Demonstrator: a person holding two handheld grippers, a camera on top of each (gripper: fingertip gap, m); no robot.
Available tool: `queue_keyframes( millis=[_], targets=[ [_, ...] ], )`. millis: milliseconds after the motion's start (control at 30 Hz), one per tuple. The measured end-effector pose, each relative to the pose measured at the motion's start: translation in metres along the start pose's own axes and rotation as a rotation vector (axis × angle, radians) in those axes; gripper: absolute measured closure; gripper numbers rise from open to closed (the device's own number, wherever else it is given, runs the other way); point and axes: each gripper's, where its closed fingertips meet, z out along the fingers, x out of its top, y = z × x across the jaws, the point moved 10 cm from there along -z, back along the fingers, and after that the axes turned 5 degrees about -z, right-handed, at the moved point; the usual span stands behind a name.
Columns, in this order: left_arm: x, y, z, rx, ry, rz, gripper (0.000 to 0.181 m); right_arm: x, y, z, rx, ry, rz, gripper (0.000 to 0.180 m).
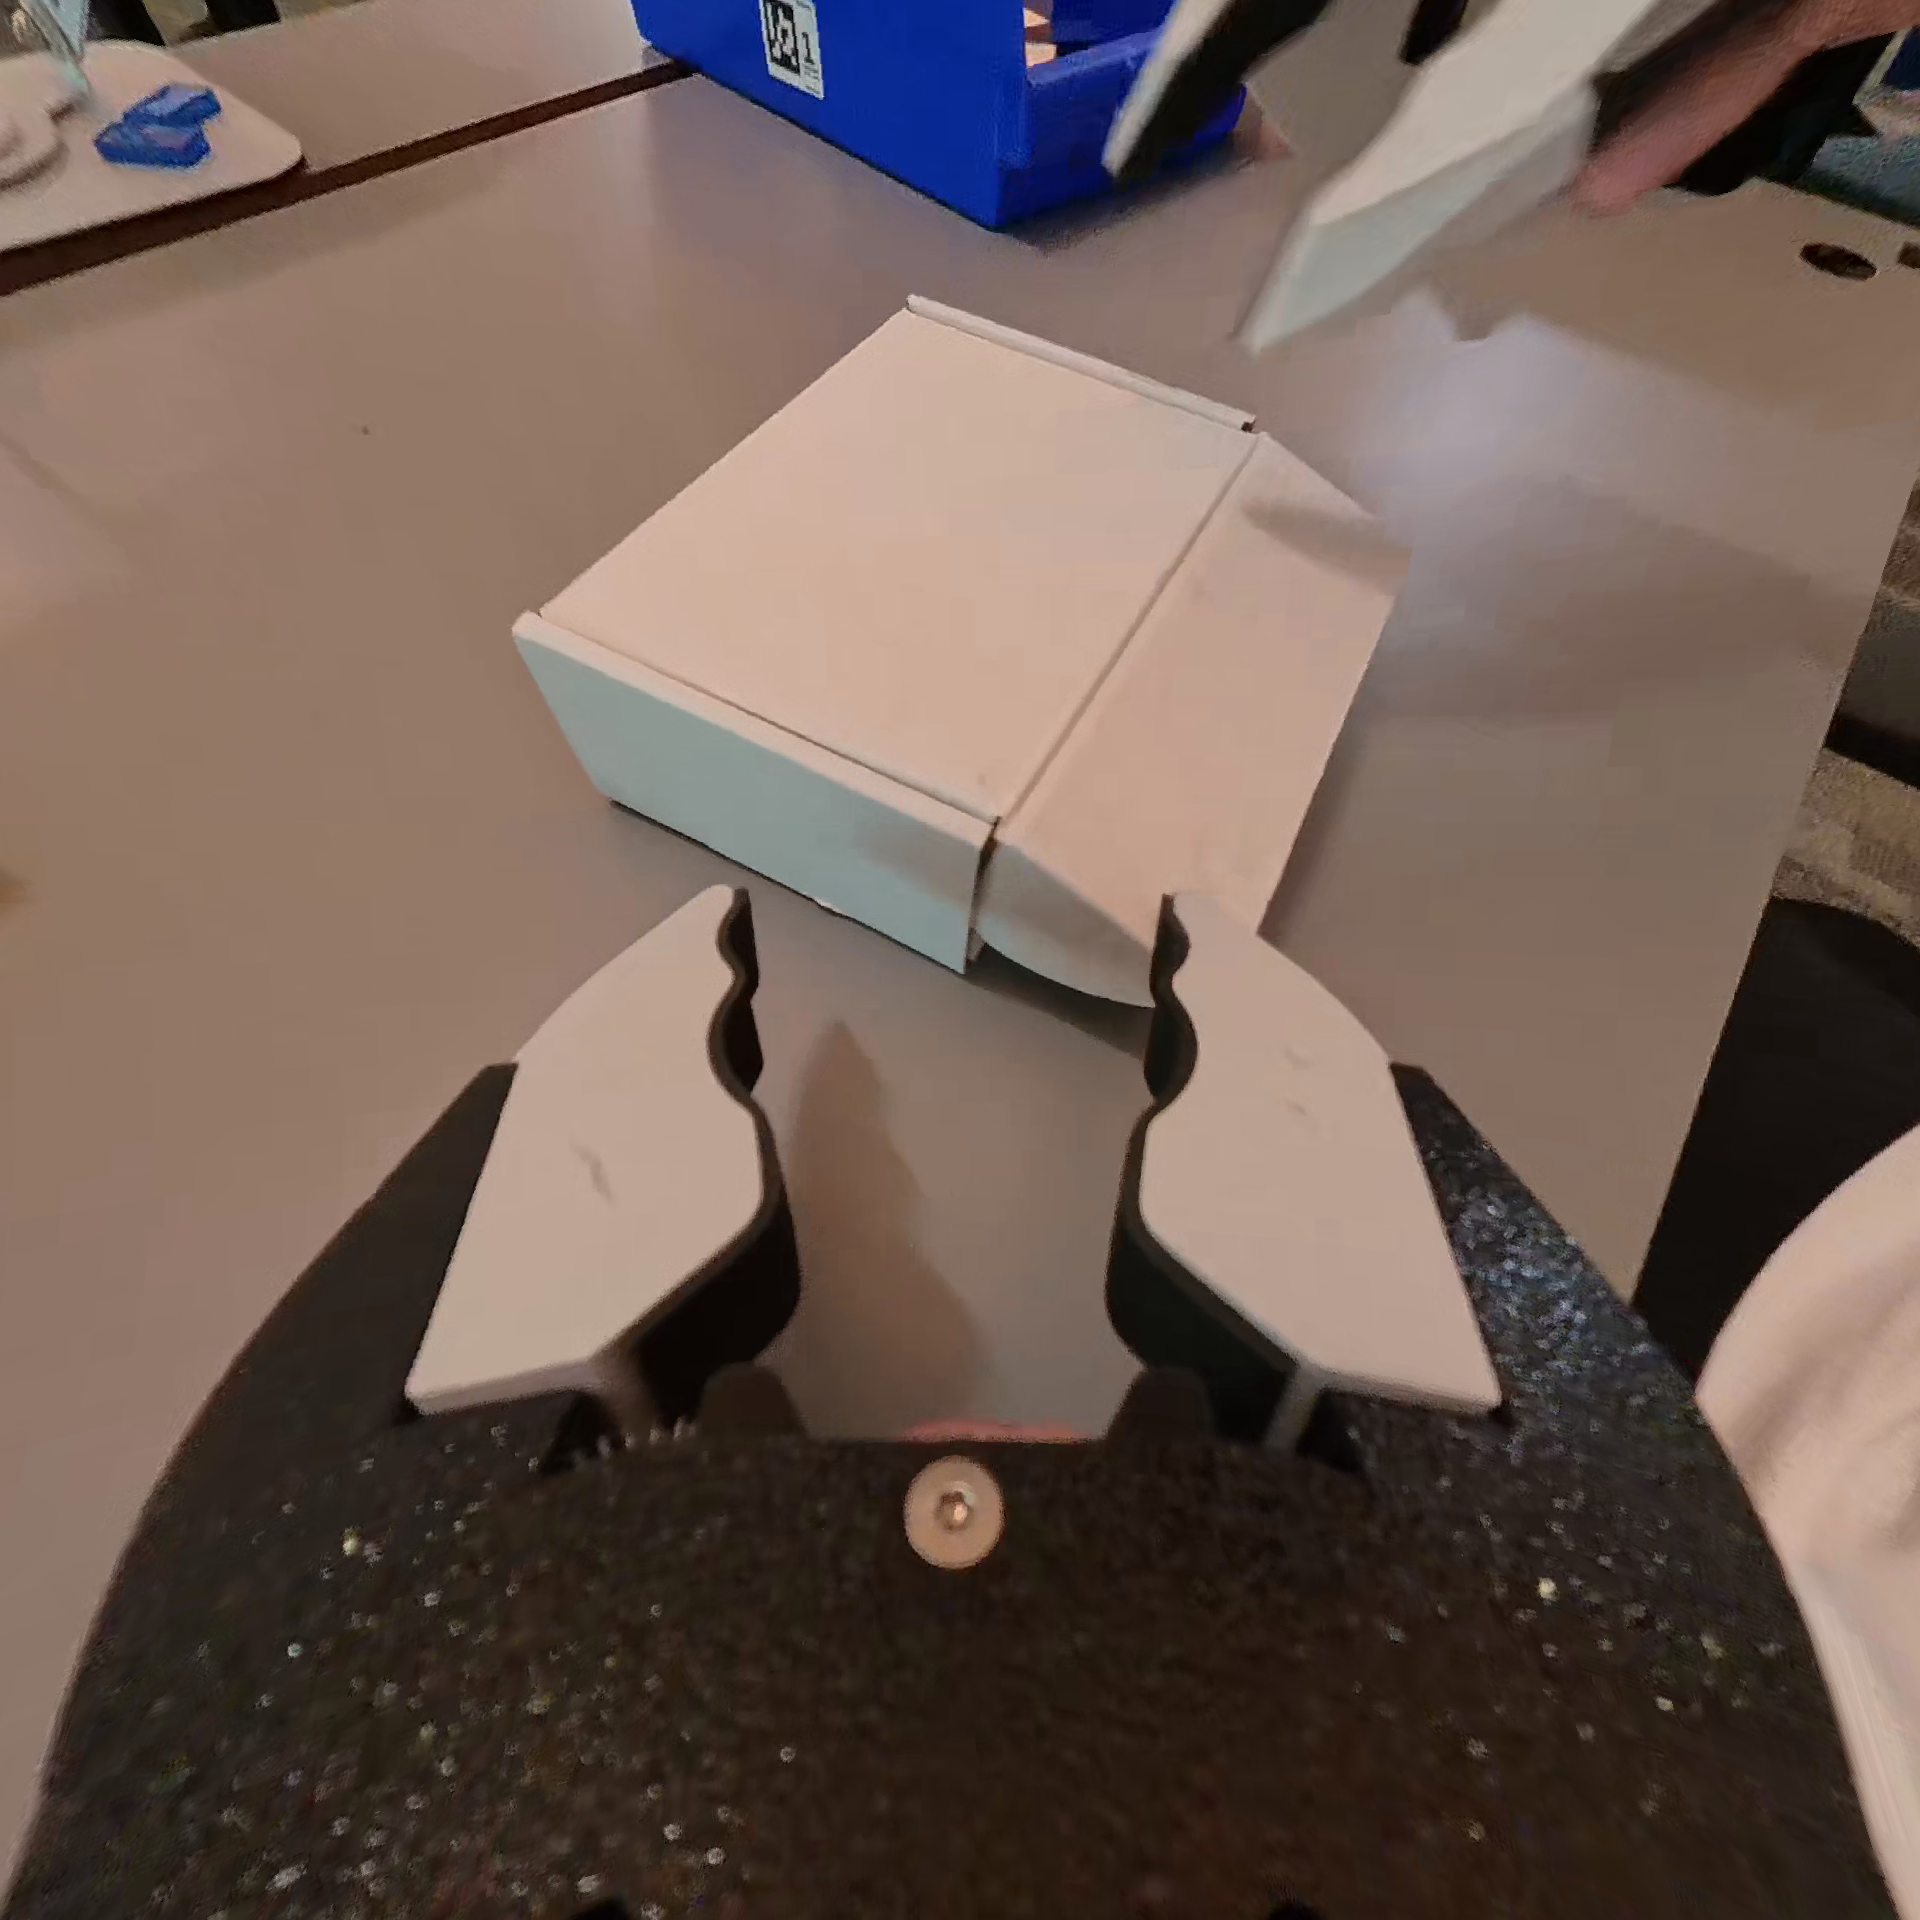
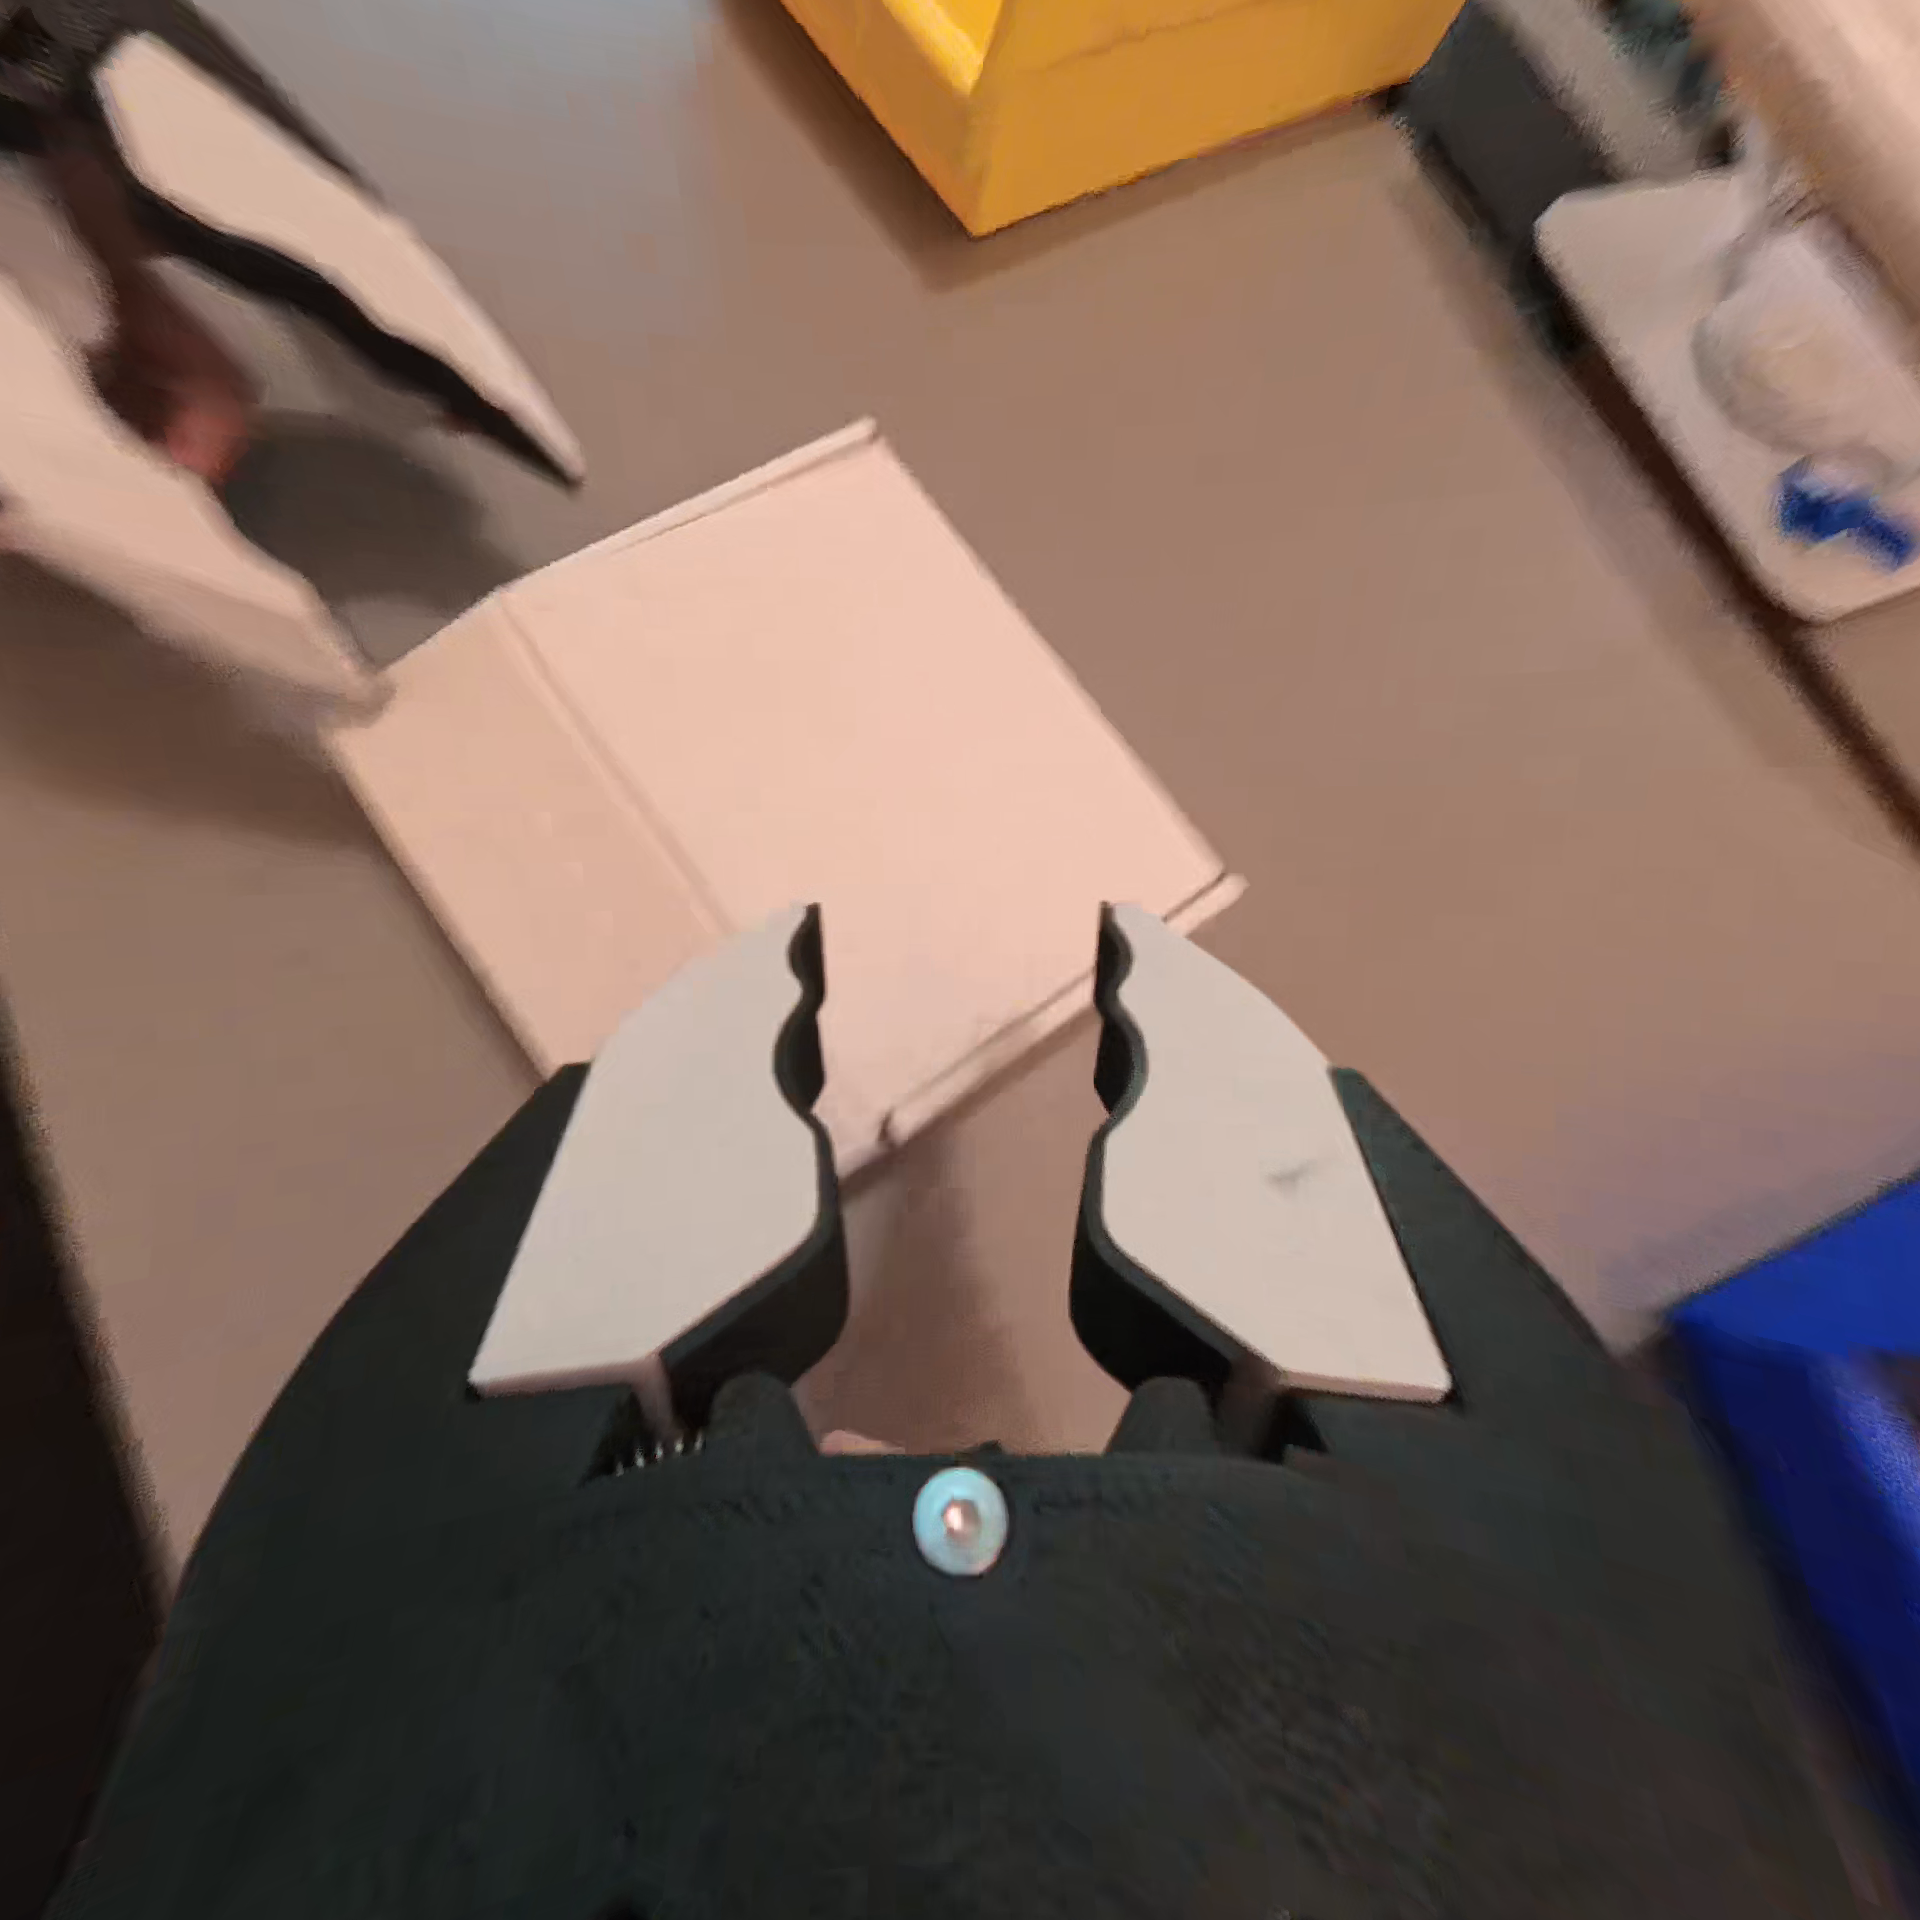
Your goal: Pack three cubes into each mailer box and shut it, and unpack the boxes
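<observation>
A white mailer box [image 1: 914, 582] lies on the grey table with its lid down and its front flap [image 1: 1216, 665] untucked, sticking out at the right. It also shows in the right wrist view [image 2: 821, 727]. My left gripper [image 1: 951, 914] is open and empty, just short of the box's near corner. My right gripper [image 2: 961, 920] is open and empty, above the box's near edge. It appears blurred at the top right of the left wrist view [image 1: 1216, 249]. The left gripper appears blurred at the left of the right wrist view [image 2: 468, 582]. No cubes are in view.
A blue bin [image 1: 935, 114] with a tag stands behind the box; it also shows in the right wrist view [image 2: 1818, 1403]. A yellow bin [image 2: 1101, 94] stands at the far side. A pale tray [image 2: 1714, 416] holds a blue piece [image 2: 1839, 520].
</observation>
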Motion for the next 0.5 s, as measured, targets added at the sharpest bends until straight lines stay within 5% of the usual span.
queue_keyframes(
  millis=[33,200,500],
  targets=[
    [0.002,-0.003,0.001,0.001,0.002,0.022,0.106,-0.011,0.001,-0.007,0.062,-0.016,0.038,0.124],
    [0.012,-0.011,0.011,-0.039,-0.005,0.07,0.097,-0.066,-0.003,-0.007,0.195,-0.101,0.12,0.101],
    [0.015,-0.012,0.031,-0.084,-0.1,0.11,0.096,-0.078,-0.011,0.008,0.277,0.046,0.148,0.1]
  ],
)
